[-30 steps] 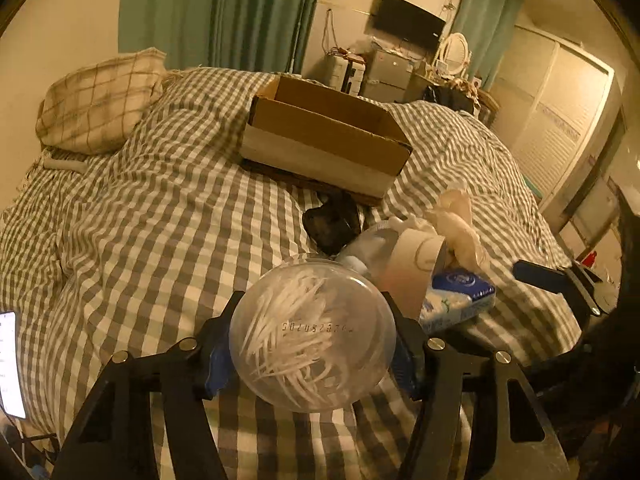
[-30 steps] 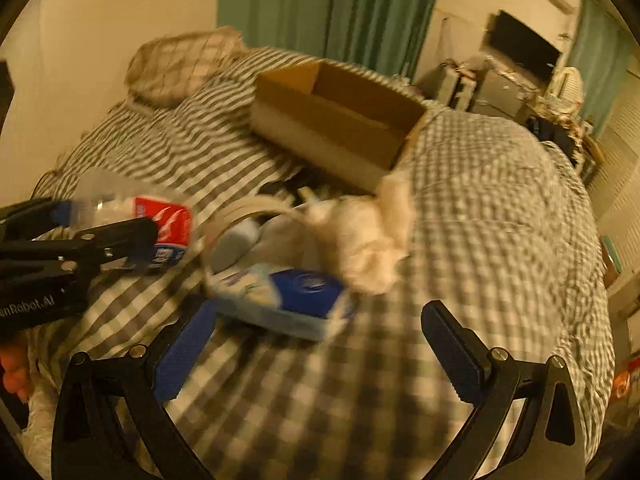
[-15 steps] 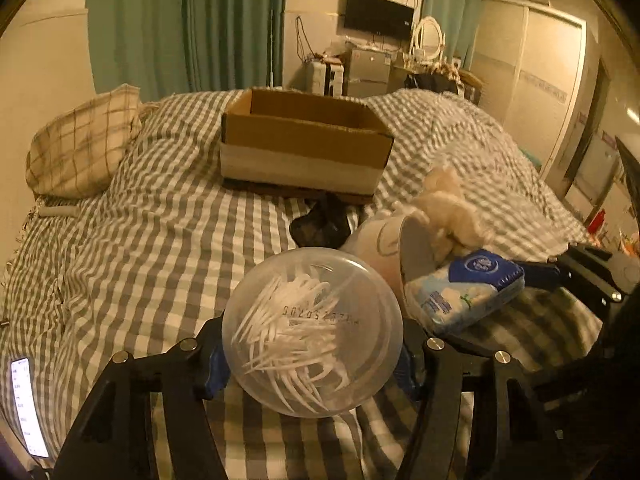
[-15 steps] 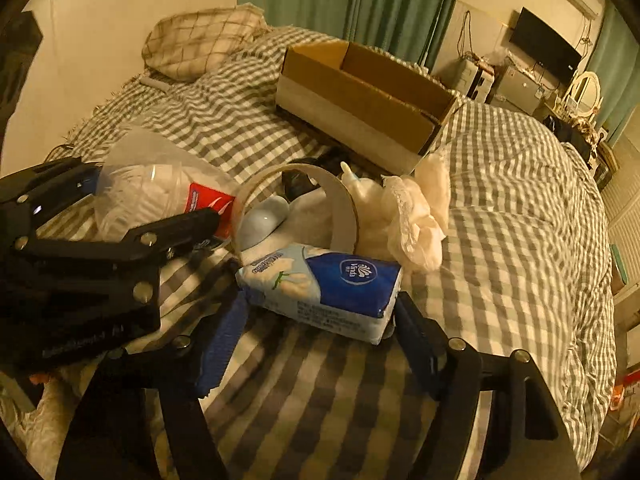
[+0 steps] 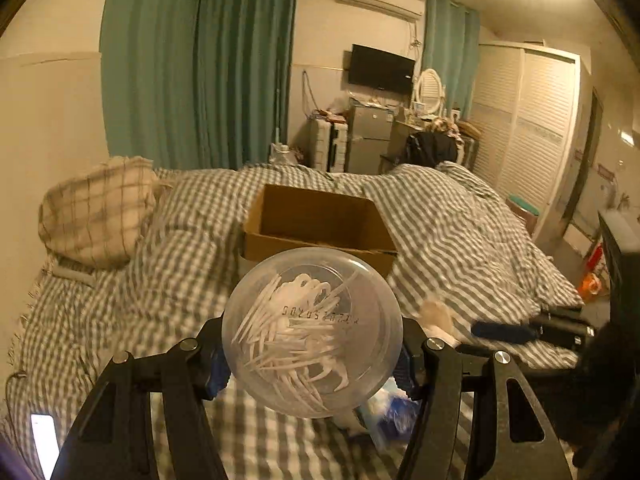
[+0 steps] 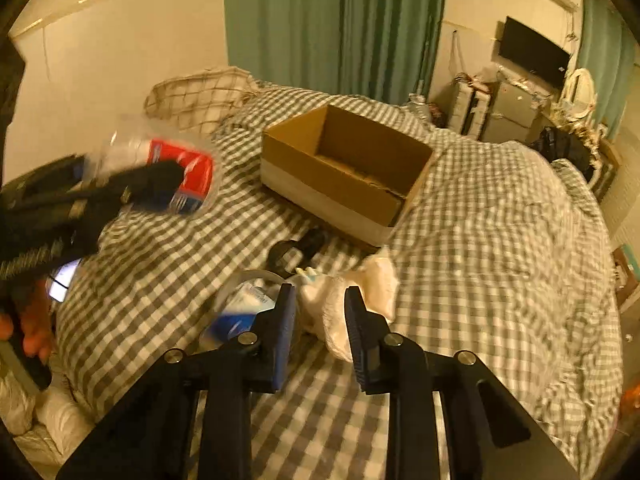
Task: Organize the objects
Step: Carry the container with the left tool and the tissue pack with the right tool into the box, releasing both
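Checked bedding (image 6: 500, 240) covered the bed in a dim bedroom with green curtains (image 5: 200, 60), and the work sat on it. Pinched between the pads of the left claw (image 5: 312, 360) was a round clear tub of toothpicks (image 5: 312, 332), held up off the bed with its flat bottom facing the camera; from the right wrist view its red label showed at the far left. Straight beyond the tub, along the line of the fingers, stood the open cardboard box (image 5: 316, 220), apparently empty apart from some brown paper on its floor, so I judged the left hand the better placed to drop its load there. The right claw (image 6: 320, 320) was drawn in to a narrow gap; a crumpled white cloth (image 6: 360, 292) lay between and just past the tips, but whether it was gripped I cannot tell. Just left of it lay a blue tissue pack (image 6: 240, 316), with a small black thing (image 6: 296, 248) between the pile and the box. A plaid pillow (image 5: 96, 208) rested far left.
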Demonstrator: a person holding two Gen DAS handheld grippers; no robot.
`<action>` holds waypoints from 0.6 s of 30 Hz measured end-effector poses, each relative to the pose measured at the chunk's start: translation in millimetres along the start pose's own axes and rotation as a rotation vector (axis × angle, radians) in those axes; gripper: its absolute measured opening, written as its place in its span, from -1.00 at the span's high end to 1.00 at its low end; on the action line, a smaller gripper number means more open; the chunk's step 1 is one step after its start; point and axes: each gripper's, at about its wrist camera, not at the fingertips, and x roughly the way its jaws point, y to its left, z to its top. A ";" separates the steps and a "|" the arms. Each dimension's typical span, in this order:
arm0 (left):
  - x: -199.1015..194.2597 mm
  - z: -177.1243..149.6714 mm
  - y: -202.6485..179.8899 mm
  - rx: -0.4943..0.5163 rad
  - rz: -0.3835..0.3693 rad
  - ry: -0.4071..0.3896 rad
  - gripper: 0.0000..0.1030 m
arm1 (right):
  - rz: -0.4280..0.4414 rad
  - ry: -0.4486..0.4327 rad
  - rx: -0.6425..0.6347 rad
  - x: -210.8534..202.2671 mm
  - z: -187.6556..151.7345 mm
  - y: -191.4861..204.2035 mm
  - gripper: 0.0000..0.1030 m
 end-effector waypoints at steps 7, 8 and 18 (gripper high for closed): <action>8.0 -30.8 14.4 -0.002 0.065 0.040 -0.25 | 0.098 0.064 -0.070 17.4 -34.3 32.3 -0.25; 8.6 -36.5 15.3 0.001 0.075 0.047 -0.25 | 0.101 0.079 -0.107 21.6 -37.9 42.0 -0.25; -10.8 -62.7 19.6 -0.003 0.080 0.043 -0.25 | -0.045 0.158 -0.201 49.5 -41.0 73.7 0.27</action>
